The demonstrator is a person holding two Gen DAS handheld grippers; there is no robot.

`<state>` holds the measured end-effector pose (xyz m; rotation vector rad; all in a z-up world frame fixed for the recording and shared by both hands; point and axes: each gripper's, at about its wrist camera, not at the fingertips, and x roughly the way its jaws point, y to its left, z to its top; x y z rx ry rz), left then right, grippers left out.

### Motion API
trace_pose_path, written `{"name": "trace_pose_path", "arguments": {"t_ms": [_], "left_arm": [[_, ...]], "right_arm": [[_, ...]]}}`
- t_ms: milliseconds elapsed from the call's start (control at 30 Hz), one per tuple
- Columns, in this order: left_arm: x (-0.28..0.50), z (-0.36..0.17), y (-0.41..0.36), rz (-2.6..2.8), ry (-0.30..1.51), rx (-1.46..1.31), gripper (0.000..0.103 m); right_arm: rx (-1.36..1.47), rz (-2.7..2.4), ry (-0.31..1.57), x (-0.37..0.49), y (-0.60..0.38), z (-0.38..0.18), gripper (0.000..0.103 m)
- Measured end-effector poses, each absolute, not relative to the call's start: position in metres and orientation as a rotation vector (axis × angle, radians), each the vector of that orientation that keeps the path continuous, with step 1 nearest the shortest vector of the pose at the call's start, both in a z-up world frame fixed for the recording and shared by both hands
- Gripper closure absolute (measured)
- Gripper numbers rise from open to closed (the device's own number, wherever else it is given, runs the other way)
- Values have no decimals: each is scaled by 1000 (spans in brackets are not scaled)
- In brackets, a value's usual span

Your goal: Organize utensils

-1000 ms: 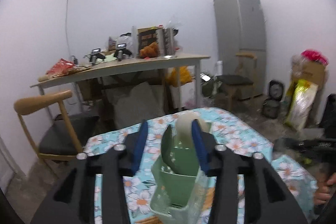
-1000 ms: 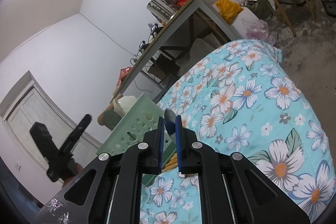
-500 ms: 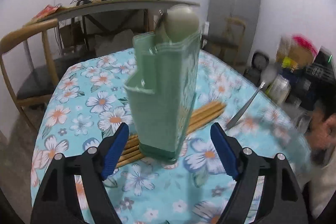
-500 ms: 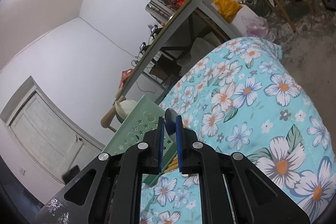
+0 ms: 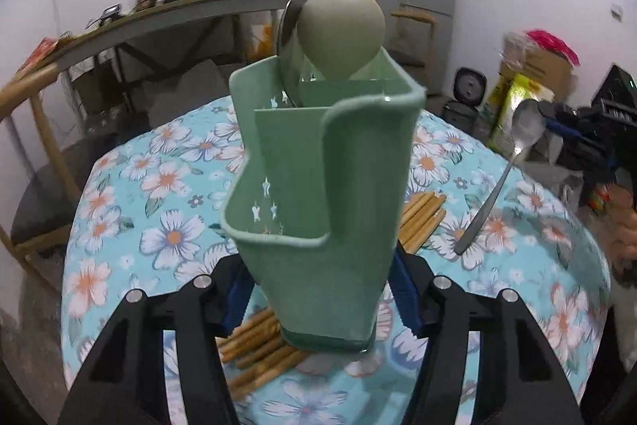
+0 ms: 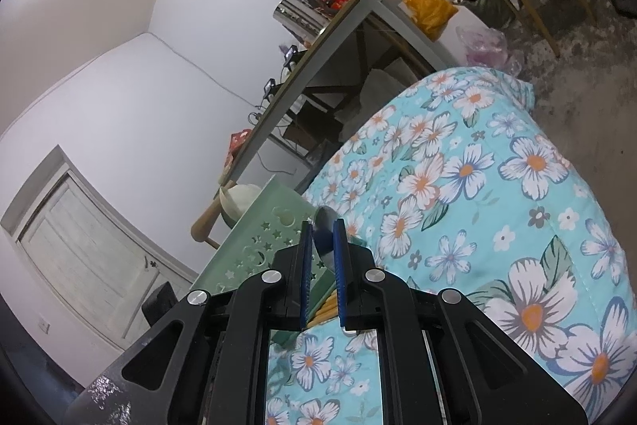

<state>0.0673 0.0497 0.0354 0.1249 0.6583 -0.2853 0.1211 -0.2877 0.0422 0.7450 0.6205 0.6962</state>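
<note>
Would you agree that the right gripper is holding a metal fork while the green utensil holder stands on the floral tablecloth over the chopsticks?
Not quite: the right gripper holds a metal spoon, not a fork, as the left wrist view shows. The green utensil holder does stand on the floral tablecloth over the chopsticks.

Matt green plastic holder (image 5: 326, 186), shiny metal spoon (image 5: 525, 126), probably wooden chopsticks (image 5: 422, 218)

Each tool (image 5: 320, 289) is black, with blue pads (image 6: 305, 273) and silver screws (image 6: 270, 277).
</note>
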Motion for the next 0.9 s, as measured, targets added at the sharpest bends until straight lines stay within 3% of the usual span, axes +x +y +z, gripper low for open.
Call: {"name": "trace_pose_path", "arguments": {"t_ms": [567, 900], "left_arm": [[118, 36, 93, -502, 745, 304, 44], [132, 32, 113, -501, 760, 196, 41]], "right_arm": [[641, 648, 660, 129, -281, 36, 93], [592, 580, 754, 141, -286, 19, 93]]}}
